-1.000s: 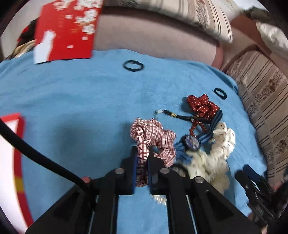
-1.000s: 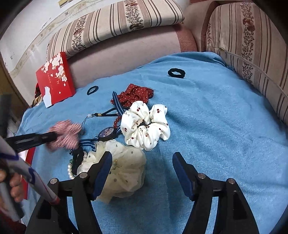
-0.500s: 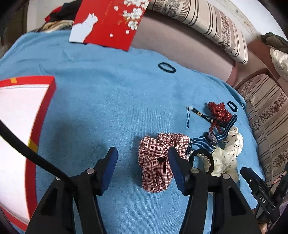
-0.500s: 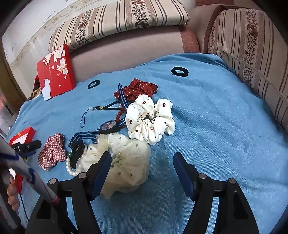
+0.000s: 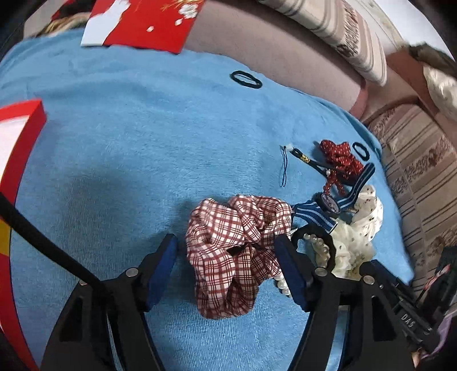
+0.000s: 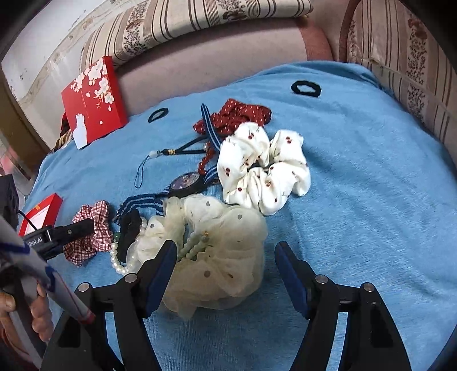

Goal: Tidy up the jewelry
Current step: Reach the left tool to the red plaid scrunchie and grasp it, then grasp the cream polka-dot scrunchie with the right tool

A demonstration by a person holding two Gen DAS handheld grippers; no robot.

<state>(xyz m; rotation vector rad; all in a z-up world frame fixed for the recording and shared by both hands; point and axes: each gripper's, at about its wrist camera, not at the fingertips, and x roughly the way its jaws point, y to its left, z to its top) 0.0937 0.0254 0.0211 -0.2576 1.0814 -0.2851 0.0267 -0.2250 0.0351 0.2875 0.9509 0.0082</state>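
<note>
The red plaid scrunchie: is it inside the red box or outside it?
Outside: the red plaid scrunchie lies on the blue blanket, apart from the red box.

Domestic living room: striped floral sofa cushions (image 6: 200,17), upholstered sofa back (image 6: 205,62), blue blanket (image 6: 357,177) spread over the seat

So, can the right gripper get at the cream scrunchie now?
Probably yes. The right gripper is open and the cream scrunchie already lies between its fingers, though green beads rest on it.
</note>
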